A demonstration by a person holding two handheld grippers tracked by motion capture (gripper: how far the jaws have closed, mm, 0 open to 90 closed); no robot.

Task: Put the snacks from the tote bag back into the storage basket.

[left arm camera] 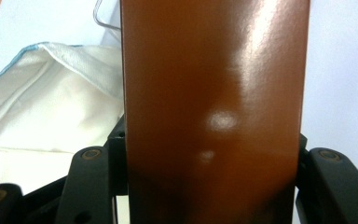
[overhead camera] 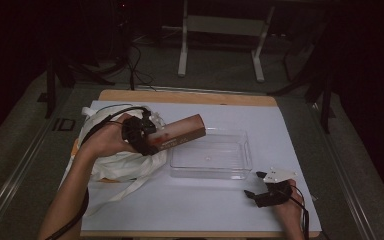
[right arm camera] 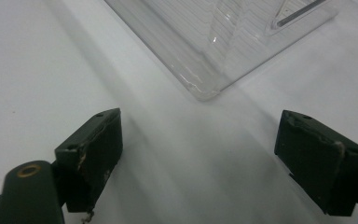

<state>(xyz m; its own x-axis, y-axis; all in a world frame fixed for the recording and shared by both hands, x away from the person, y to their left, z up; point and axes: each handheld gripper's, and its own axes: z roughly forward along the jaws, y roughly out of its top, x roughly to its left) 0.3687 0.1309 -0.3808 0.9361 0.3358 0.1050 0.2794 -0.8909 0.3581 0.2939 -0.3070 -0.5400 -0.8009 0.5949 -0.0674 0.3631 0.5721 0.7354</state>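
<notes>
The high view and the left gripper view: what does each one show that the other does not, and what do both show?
High view alone: the right gripper, open, by the near right corner of the clear tray, and a white stand on the floor beyond the table.
Left gripper view alone: the glossy glare on the box's face.
Both: the left gripper shut on the brown box, and the white bag.

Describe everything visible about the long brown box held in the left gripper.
The long brown box is a glossy, rectangular carton, seemingly cardboard, with a red mark on its side. The left gripper clamps it at one end, jaws pressing both sides. It is held off the table, tilted, its free end above the near-left corner of the clear plastic tray.
</notes>
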